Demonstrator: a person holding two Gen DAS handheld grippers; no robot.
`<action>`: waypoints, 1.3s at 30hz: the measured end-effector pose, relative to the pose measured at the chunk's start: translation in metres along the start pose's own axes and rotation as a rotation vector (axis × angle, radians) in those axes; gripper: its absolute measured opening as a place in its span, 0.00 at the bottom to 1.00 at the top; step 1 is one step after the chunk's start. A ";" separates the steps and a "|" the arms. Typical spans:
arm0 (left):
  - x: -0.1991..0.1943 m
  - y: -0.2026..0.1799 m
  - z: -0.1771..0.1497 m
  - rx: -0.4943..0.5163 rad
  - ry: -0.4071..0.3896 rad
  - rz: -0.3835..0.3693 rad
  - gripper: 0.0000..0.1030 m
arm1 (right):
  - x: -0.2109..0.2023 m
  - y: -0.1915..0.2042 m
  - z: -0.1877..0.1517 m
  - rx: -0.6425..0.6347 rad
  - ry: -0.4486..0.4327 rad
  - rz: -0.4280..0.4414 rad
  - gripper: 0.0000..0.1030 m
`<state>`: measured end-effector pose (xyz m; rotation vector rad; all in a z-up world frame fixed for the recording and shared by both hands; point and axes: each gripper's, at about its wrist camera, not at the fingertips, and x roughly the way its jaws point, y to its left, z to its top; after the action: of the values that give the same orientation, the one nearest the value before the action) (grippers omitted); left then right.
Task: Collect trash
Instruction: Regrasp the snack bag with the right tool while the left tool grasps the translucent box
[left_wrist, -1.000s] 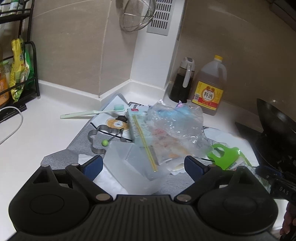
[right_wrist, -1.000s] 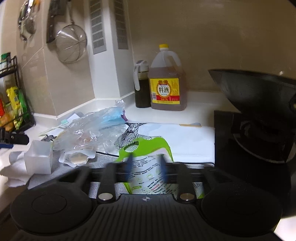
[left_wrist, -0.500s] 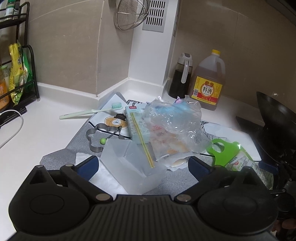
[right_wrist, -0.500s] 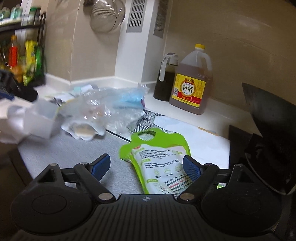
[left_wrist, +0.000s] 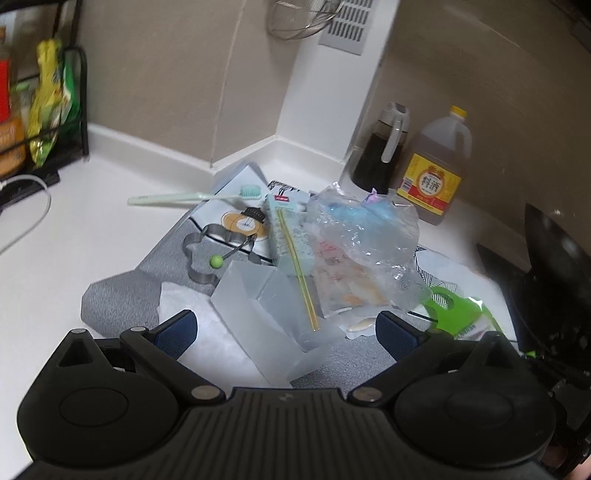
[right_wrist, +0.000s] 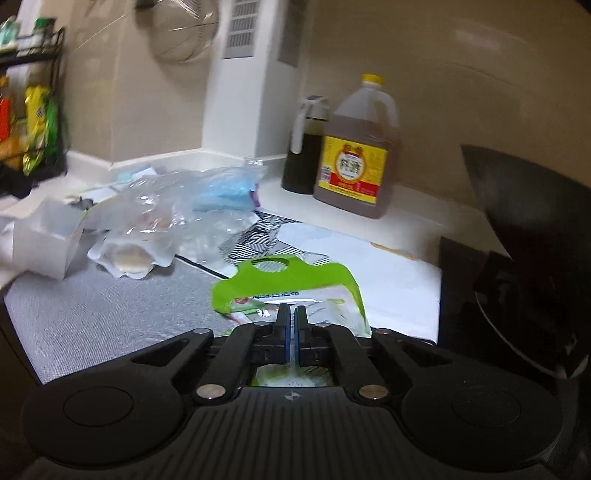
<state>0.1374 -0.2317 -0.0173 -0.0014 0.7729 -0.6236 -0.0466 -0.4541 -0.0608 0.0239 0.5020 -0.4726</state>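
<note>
Trash lies on a grey mat (left_wrist: 110, 299) on the white counter. My left gripper (left_wrist: 286, 326) is open wide, hovering just above a translucent plastic box (left_wrist: 266, 314) and a white tissue (left_wrist: 184, 299); nothing is gripped. Behind them lie a crumpled clear plastic bag (left_wrist: 365, 236) and a teal packet with a yellow strip (left_wrist: 291, 236). My right gripper (right_wrist: 291, 314) is shut on the near part of a green and white pouch (right_wrist: 288, 277), whose green handle end points away from me. The same pouch (left_wrist: 458, 310) shows at the right of the left wrist view.
A toothbrush (left_wrist: 192, 197) and a metal cookie cutter (left_wrist: 199, 251) lie on the mat's far left. A dark sauce bottle (right_wrist: 303, 147) and a cooking wine jug (right_wrist: 354, 155) stand by the back wall. A black wok (right_wrist: 517, 206) on the stove fills the right.
My right gripper's jaws went from wide open around the green pouch to shut on it, and the view rolled slightly. My left gripper stayed open, almost still.
</note>
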 end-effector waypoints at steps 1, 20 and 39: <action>0.001 0.000 0.001 -0.005 0.010 -0.001 1.00 | -0.001 -0.003 -0.001 0.013 0.001 0.001 0.02; 0.074 -0.046 -0.010 0.226 0.161 0.165 1.00 | -0.004 -0.014 -0.008 0.060 0.001 0.019 0.02; 0.044 -0.037 -0.004 0.197 0.053 0.145 0.78 | -0.013 -0.010 0.004 0.059 -0.053 0.020 0.02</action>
<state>0.1399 -0.2843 -0.0409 0.2504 0.7527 -0.5614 -0.0599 -0.4581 -0.0504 0.0732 0.4357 -0.4674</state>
